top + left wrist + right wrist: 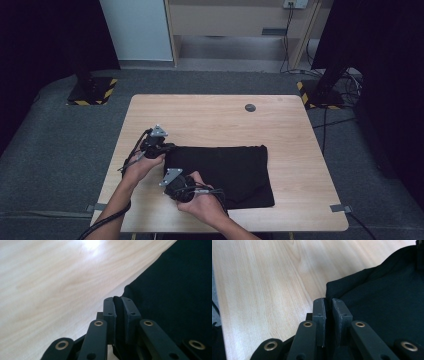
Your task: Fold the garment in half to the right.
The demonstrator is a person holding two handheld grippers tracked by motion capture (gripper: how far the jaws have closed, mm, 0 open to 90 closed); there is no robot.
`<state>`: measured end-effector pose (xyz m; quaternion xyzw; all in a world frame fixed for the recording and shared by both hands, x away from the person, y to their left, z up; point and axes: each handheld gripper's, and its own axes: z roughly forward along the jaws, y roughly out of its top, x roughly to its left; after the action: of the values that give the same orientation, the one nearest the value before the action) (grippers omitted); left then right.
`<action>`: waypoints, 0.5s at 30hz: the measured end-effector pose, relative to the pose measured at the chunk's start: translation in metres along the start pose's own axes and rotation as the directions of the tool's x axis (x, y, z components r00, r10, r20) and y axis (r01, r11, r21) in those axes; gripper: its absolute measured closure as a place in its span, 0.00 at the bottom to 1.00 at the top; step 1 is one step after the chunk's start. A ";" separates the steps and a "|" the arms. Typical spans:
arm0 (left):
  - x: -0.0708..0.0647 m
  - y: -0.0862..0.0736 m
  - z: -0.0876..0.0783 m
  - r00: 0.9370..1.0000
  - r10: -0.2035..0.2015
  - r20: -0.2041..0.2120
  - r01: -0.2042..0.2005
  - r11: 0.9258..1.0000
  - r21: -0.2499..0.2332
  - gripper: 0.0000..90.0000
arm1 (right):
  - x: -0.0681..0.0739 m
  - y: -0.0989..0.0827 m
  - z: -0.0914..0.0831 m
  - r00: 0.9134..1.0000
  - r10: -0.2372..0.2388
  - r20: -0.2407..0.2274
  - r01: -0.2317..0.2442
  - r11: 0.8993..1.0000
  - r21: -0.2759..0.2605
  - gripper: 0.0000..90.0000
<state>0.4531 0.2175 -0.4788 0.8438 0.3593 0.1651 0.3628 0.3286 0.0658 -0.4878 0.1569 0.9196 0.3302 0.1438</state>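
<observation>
Already pinched at two corners, a black cloth (225, 172) lies flat on the near half of a wooden table (210, 112), the left gripper (117, 300) and right gripper (329, 301) each clamped nearly closed on its left edge. Soft, light and limp, it will likely sag and fold between grips, so corners and hems look the surest holds.

Cloth (227, 172) lies flat on table (210, 115), toward near edge, right of centre line. Left gripper (161, 149) at cloth's far-left corner, jaws pinched on its edge (125, 291). Right gripper (172, 184) at cloth's near-left corner, nearer to person, jaws clamped on fabric (332, 290). Left gripper behind and slightly left of right gripper. Small round disc (250, 107) on table far side, well apart from cloth. Two stand bases (92, 90) on floor beyond table's far corners, left and right.
</observation>
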 end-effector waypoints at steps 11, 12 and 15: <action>-0.024 0.055 -0.019 0.998 0.057 0.010 -0.056 0.997 -0.054 0.92 | -0.019 -0.007 -0.053 0.999 0.018 0.040 -0.015 0.997 -0.075 0.92; -0.025 0.058 -0.018 0.998 0.058 0.010 -0.057 0.997 -0.049 0.92 | -0.020 -0.008 -0.056 0.999 0.018 0.043 -0.014 0.997 -0.077 0.92; -0.029 0.066 -0.018 0.998 0.057 0.015 -0.056 0.997 -0.050 0.92 | -0.023 -0.009 -0.067 0.998 0.022 0.051 -0.018 0.996 -0.088 0.92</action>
<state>0.4554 0.1735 -0.4189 0.8457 0.3283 0.1773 0.3816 0.3229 0.0129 -0.4403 0.1680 0.8986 0.3676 0.1710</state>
